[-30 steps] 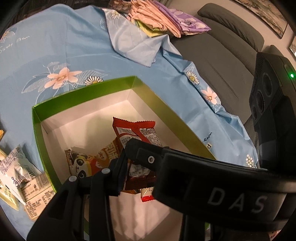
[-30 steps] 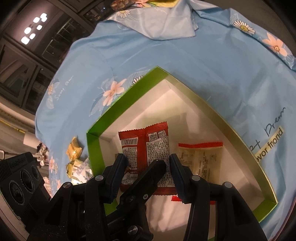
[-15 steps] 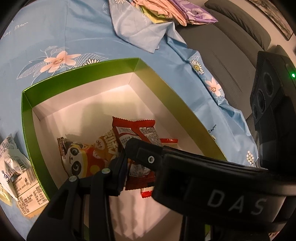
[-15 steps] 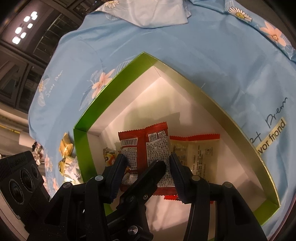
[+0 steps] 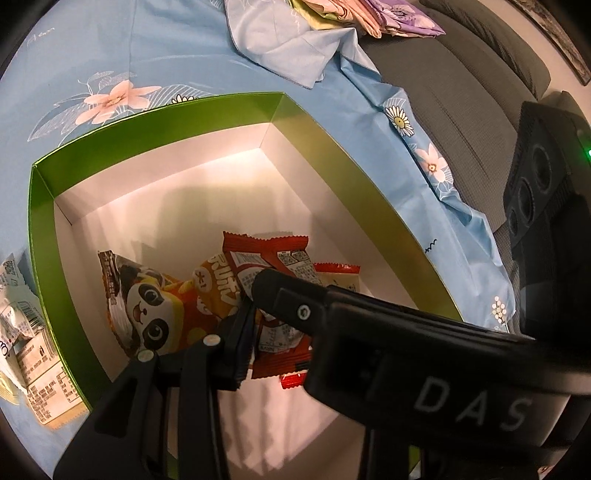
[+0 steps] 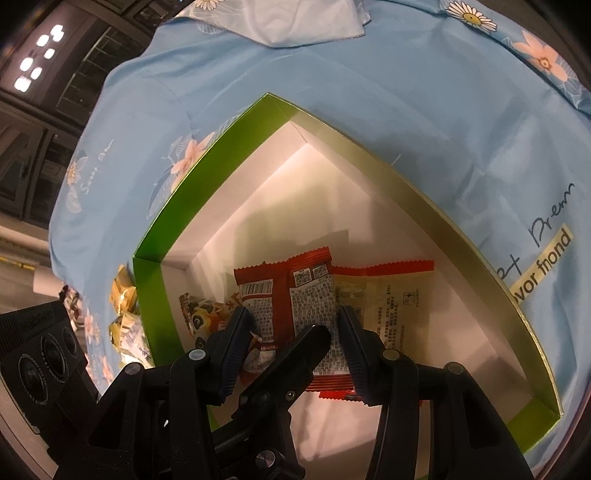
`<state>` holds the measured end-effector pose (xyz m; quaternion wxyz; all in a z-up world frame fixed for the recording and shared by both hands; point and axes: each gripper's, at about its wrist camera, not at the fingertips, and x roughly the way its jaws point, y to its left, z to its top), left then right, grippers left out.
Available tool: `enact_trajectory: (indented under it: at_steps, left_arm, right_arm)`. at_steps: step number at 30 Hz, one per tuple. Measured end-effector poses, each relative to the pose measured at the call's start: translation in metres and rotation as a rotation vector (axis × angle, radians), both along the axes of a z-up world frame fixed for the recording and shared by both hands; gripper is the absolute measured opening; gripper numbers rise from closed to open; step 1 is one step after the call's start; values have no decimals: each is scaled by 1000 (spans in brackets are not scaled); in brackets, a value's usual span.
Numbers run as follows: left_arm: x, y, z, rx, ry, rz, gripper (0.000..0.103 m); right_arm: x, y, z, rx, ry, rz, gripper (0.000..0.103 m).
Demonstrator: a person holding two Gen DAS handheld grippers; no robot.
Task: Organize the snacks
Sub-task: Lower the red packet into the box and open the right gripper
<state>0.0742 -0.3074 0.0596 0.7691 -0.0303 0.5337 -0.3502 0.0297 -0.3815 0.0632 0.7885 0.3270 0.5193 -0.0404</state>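
A red snack packet (image 6: pixel 291 295) hangs over the white inside of a green box (image 6: pixel 207 192), printed back up. My right gripper (image 6: pixel 295 325) is shut on it, one finger pressing each side edge. In the left wrist view, the same red snack packet (image 5: pixel 269 258) has its edge pinched in my left gripper (image 5: pixel 255 317), whose jaws stand narrow. A black bar marked DAS (image 5: pixel 424 350) crosses from the right and hides the left gripper's other finger. On the floor of the green box (image 5: pixel 166 122) lie a panda packet (image 5: pixel 147 306) and a pale packet with red ends (image 6: pixel 388 302).
The box sits on a blue flowered cloth (image 5: pixel 110 48). Loose white packets (image 5: pixel 33 350) and gold-wrapped snacks (image 6: pixel 123 299) lie outside its left wall. A grey sofa (image 5: pixel 461 74) and folded cloths (image 5: pixel 369 18) are beyond. Each hand's black camera block (image 5: pixel 535 192) shows at the frame edge.
Both views have closed in on the box, which now looks larger, and the panda packet shows more fully. The red packet keeps its place between the fingers.
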Motion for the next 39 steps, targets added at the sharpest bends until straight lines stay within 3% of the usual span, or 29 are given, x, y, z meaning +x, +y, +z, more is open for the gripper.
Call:
enact_trajectory:
  at_steps: [39]
  left_arm:
    - [5, -5, -8, 55, 26, -3, 36]
  right_arm:
    - [3, -2, -11, 16, 41, -13, 53]
